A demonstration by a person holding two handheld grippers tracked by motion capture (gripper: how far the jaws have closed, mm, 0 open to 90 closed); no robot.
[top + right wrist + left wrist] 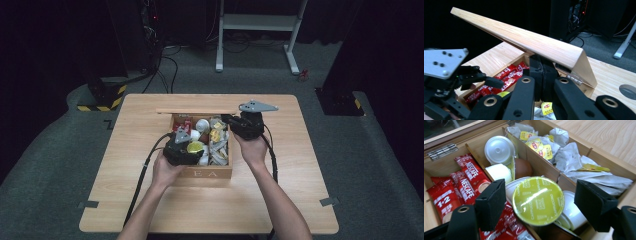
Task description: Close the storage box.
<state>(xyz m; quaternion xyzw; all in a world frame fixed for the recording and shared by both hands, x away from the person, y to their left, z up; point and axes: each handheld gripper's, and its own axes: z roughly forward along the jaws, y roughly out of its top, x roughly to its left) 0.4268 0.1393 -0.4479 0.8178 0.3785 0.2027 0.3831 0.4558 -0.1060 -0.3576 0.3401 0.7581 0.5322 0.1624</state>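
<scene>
A wooden box [220, 173] sits in the middle of the counter [150, 200]. Its lid [524, 41] stands up at the back. The right claw [541, 72] is pinched tight on the edge of the lid and holds it open. The person's right hand [254, 150] is at the right side of the box.

The left claw [539, 205] hangs low over the box with its two black pads wide apart. A round pod with a green top [538, 200] lies between the pads, but they do not press on it. The pod rests on other white pods [499, 150] in the middle part of the box.

Red coffee sticks [469, 180] fill the part on one side. Tea bags with yellow tags [541, 147] fill the part on the other side. Thin wooden walls keep the parts apart.

In the high view the left hand [167, 170] is at the front left of the box, near the letters on its front.
</scene>
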